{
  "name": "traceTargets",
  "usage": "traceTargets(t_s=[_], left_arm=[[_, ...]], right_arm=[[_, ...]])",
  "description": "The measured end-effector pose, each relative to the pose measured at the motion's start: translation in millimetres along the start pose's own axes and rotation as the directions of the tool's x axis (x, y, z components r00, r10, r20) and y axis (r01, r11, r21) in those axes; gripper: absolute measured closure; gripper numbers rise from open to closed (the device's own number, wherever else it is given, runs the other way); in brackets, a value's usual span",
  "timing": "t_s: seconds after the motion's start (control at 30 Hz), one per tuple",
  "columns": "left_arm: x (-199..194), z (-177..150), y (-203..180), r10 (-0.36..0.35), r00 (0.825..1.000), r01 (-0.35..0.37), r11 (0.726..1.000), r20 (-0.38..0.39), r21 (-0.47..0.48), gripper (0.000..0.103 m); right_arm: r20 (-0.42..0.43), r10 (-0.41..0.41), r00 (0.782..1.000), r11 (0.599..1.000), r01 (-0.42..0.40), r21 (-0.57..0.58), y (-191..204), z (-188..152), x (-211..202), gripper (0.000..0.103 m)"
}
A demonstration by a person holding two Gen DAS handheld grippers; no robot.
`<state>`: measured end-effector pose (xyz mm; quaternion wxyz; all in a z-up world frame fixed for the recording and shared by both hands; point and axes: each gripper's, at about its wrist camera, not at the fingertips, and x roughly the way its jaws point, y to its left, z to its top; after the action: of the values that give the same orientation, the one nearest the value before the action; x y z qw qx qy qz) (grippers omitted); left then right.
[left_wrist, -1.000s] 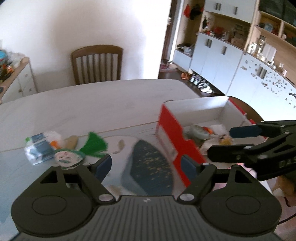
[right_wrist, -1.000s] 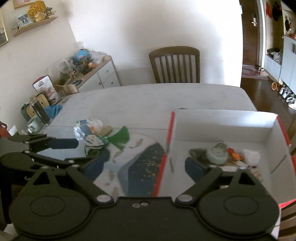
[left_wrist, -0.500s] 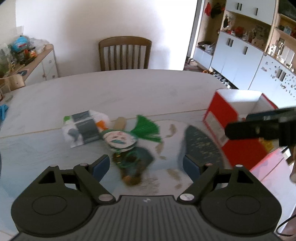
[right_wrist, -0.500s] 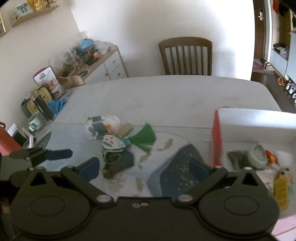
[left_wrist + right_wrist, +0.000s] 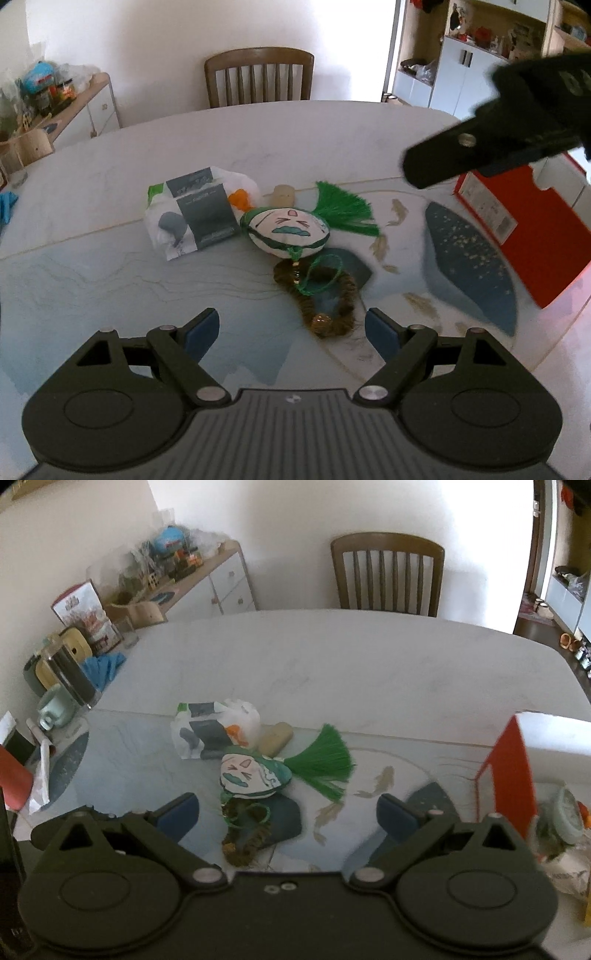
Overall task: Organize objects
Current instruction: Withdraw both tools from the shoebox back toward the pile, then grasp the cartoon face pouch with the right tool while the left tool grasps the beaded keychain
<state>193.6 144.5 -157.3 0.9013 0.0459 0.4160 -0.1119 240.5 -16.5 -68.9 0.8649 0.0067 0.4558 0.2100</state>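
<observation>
A white sachet with a drawn face and a green tassel lies mid-table, with a brown woven ring on a green cord just in front. Behind it lie a white plastic packet with grey cards and a small tan piece. My left gripper is open and empty, just short of the brown ring. My right gripper is open and empty, above the ring and sachet. A red and white box stands at the right, with several items inside.
A wooden chair stands at the table's far side. A sideboard with clutter is at the left. A mug, glass jar and blue cloth sit at the table's left edge. White cabinets line the right wall.
Both grippers have swung left, from the red box to the sachet and brown ring. The items now lie straight ahead of both. Both stay open.
</observation>
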Motion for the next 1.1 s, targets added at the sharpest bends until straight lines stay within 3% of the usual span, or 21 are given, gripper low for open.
traceTargets(t_s=[0.67,1.1], left_arm=[[41.6,-4.6,-5.6,-0.030,1.000,0.030,0.998,-0.007,0.058,0.017],[52.8,-3.5,-10.0,-0.047,0.999,0.048,0.997,-0.017,0.068,0.017]], right_arm=[[-0.148,0.010,0.989,0.999,-0.017,-0.045,38.7,25.9,104.4,0.003],[-0.225,0.002,0.974,1.000,-0.006,-0.015,41.6,27.7,140.2,0.013]])
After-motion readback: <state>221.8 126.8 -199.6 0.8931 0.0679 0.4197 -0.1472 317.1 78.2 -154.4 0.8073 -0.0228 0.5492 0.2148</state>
